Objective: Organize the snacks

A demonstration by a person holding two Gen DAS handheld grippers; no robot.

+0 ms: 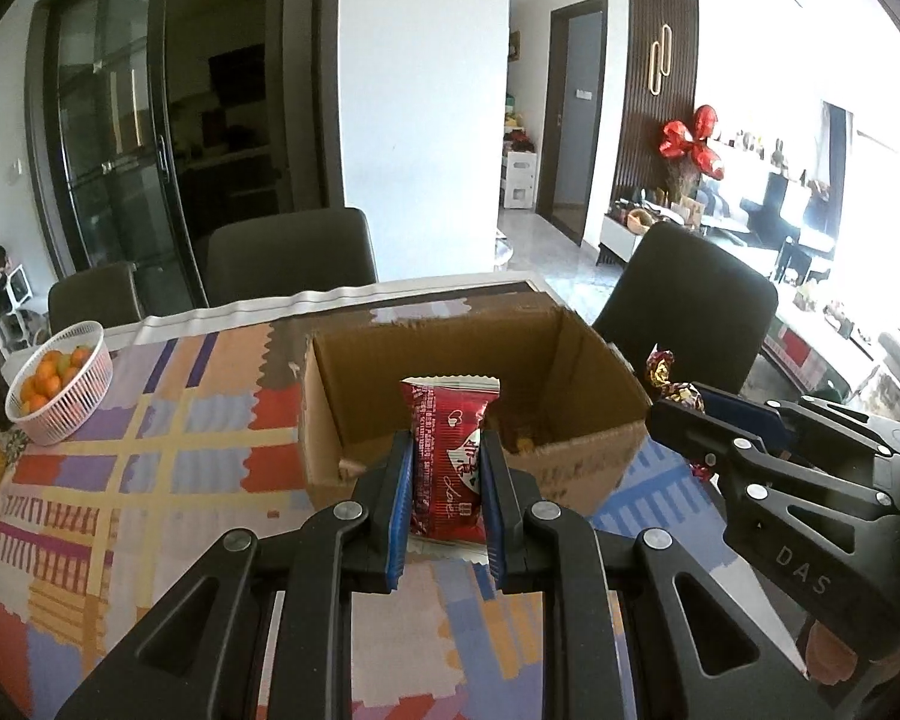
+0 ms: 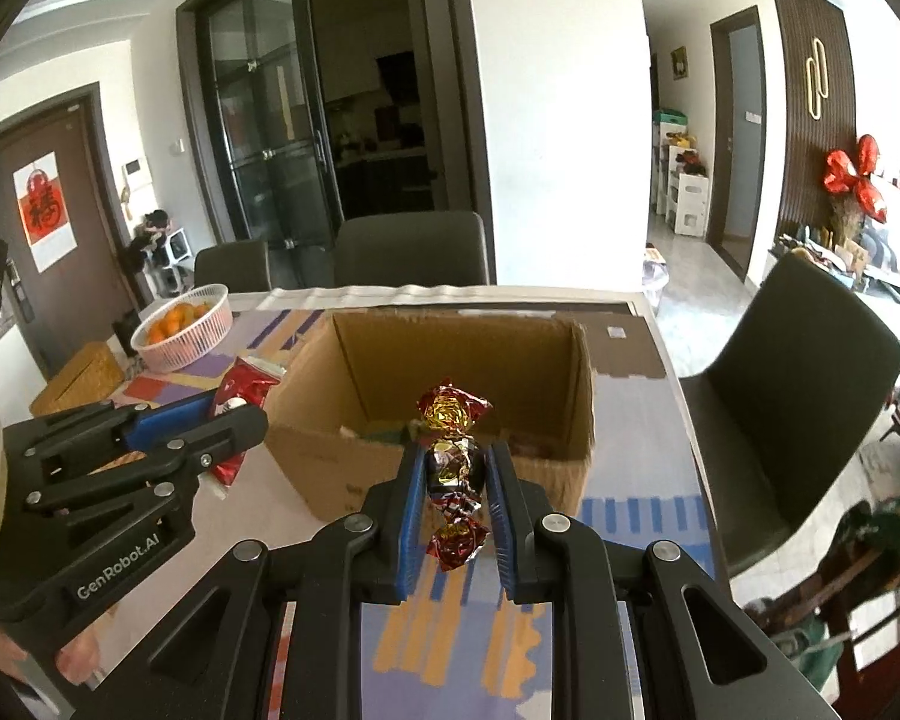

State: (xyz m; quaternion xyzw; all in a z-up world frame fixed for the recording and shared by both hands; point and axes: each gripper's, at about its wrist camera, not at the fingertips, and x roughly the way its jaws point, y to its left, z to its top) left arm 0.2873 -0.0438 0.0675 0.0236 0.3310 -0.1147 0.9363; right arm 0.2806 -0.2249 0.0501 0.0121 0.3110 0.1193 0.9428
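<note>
An open cardboard box (image 1: 570,468) stands on the patterned tablecloth; it also shows in the right wrist view (image 2: 324,456). My left gripper (image 1: 447,450) is shut on a red snack packet (image 1: 447,456) and holds it upright just before the box's near wall. My right gripper (image 2: 456,462) is shut on a foil-wrapped candy (image 2: 453,462), red and gold, held at the box's near edge. The right gripper (image 1: 678,402) shows in the left wrist view at the box's right side. The left gripper (image 2: 234,414) shows at the left in the right wrist view. A few items lie inside the box, mostly hidden.
A white basket of oranges (image 1: 60,384) sits at the table's far left, also in the right wrist view (image 2: 183,330). A woven tan box (image 2: 81,375) lies near it. Dark chairs (image 1: 291,255) stand behind the table and one (image 2: 792,396) at the right.
</note>
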